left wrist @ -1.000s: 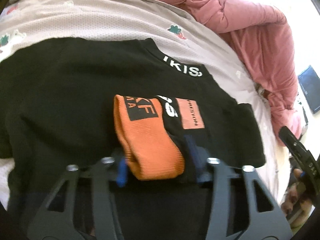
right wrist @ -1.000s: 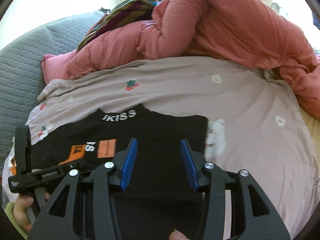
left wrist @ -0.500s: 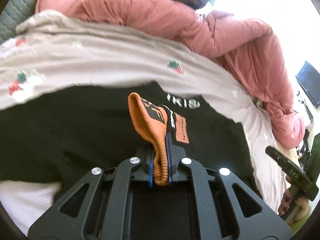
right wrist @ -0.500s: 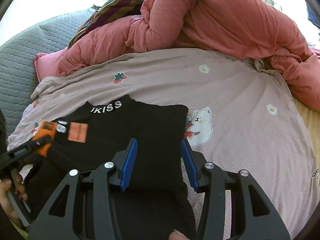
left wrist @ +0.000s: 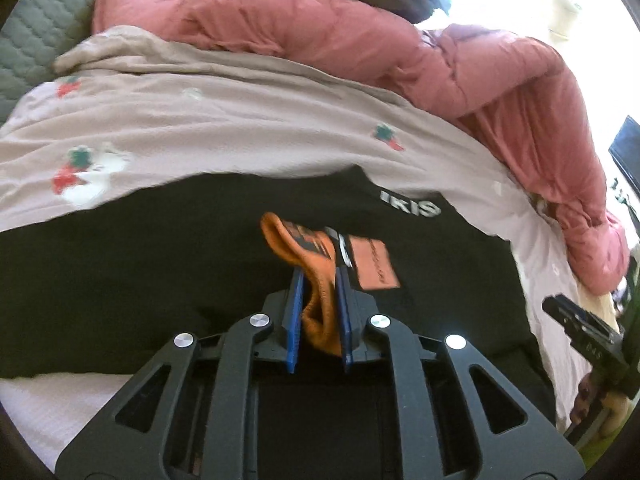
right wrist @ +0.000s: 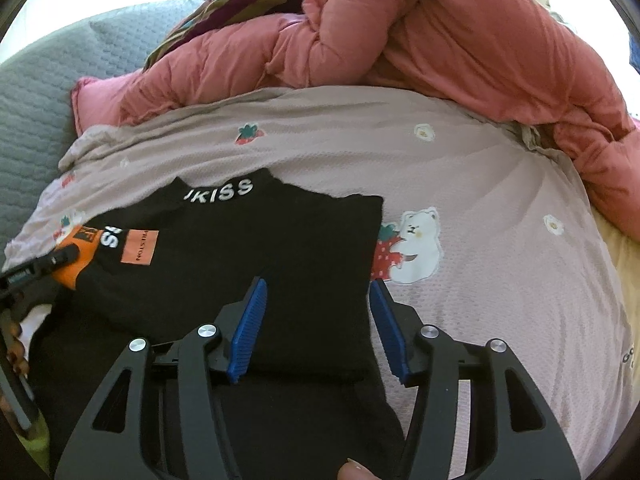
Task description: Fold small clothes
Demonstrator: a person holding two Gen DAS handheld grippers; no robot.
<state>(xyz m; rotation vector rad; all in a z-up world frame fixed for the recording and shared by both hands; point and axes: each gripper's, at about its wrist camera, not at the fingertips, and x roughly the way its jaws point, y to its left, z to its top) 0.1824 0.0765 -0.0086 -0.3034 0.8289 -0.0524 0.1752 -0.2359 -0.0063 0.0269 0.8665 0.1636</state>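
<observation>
Black garment [right wrist: 256,264] lies flat on the bedsheet [right wrist: 500,248], near its left edge. Our left gripper [left wrist: 319,304] pinches the orange cuff [left wrist: 316,280]; soft, light knit, bunches easily. Right gripper [right wrist: 318,328] hovers, jaws apart. We'd take hems, not mid-fabric.

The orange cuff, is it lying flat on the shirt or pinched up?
Pinched up: the left gripper is shut on the orange cuff, bunching it above the black shirt.

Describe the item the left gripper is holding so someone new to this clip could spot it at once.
On the pale printed bedsheet lies a black garment lettered in white at its collar. At its left side, the left gripper is clamped on an orange ribbed cuff. It is the only orange knit piece, next to a flat orange patch.
</observation>
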